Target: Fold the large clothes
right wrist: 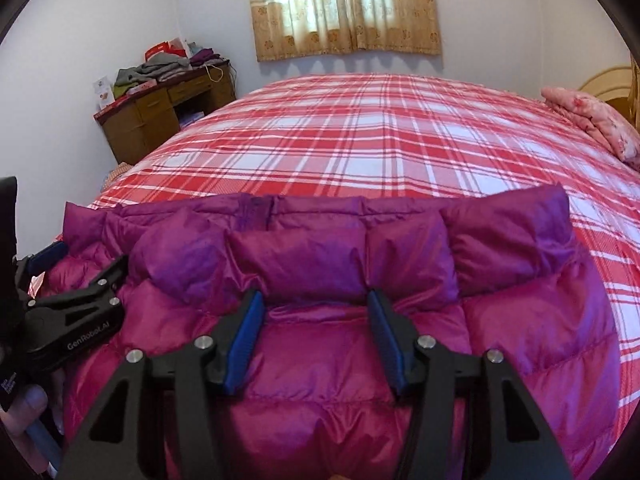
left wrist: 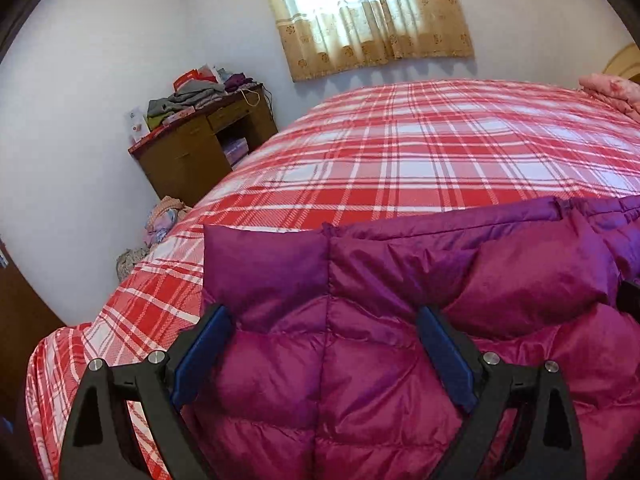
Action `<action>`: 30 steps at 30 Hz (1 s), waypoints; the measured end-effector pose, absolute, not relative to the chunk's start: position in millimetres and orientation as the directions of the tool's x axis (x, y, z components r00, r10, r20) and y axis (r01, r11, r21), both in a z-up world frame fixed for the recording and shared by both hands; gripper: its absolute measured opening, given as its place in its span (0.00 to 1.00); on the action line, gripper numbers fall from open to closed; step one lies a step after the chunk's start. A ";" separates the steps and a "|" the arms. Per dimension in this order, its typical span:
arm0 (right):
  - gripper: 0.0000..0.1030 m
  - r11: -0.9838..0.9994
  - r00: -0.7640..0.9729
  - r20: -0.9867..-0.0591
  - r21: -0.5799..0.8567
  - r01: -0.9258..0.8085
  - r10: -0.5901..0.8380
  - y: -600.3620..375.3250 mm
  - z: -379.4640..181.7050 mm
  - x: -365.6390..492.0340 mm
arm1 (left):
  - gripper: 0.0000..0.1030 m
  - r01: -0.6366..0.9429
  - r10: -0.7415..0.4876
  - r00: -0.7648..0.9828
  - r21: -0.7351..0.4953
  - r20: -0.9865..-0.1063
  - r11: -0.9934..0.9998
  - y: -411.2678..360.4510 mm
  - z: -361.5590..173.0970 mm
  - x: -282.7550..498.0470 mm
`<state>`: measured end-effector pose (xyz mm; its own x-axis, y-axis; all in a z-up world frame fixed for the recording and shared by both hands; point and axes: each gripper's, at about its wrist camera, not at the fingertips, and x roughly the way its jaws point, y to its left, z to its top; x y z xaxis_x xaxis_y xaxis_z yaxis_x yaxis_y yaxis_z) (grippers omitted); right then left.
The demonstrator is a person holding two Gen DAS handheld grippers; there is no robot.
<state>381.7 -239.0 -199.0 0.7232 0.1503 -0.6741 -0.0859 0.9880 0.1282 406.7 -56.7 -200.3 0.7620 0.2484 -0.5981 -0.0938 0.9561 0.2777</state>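
A magenta quilted down jacket (left wrist: 380, 360) lies across the near end of the bed, its top edge folded into a puffy roll (right wrist: 320, 248). My left gripper (left wrist: 322, 310) is open wide over the jacket's left part, and its blue pads (left wrist: 200, 356) touch nothing. It also shows at the left edge of the right wrist view, the left gripper (right wrist: 84, 260) low over the jacket's left end. My right gripper (right wrist: 315, 294) stands about half open just before the roll. Jacket fabric lies under and between its fingers, and its pads (right wrist: 244, 332) do not press on it.
The bed has a red and white plaid cover (right wrist: 360, 140). A pink floral quilt (right wrist: 592, 120) lies at the far right by the headboard. A wooden desk (left wrist: 200, 148) piled with clothes stands at the far left wall. More cloth (left wrist: 160, 220) lies beside the bed.
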 end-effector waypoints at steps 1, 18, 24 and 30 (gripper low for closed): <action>0.56 0.987 0.721 -0.675 0.138 -0.084 0.155 -239.6 -199.1 381.3 | 0.93 -0.090 0.243 0.757 0.271 -0.607 0.958 -55.2 -200.0 407.1; 0.56 0.983 0.668 -0.724 0.169 -0.069 0.171 -240.6 -211.9 395.5 | 0.95 -0.075 0.246 0.714 0.278 -0.656 0.958 -54.5 -210.0 412.7; 0.56 0.987 0.660 -0.735 0.149 -0.067 0.156 -238.9 -213.8 396.4 | 0.95 -0.075 0.247 0.713 0.279 -0.656 0.957 -54.6 -210.9 413.2; 0.56 0.989 0.654 -0.743 0.130 -0.067 0.141 -236.4 -215.4 399.5 | 0.95 -0.075 0.247 0.712 0.279 -0.657 0.957 -54.4 -211.3 413.3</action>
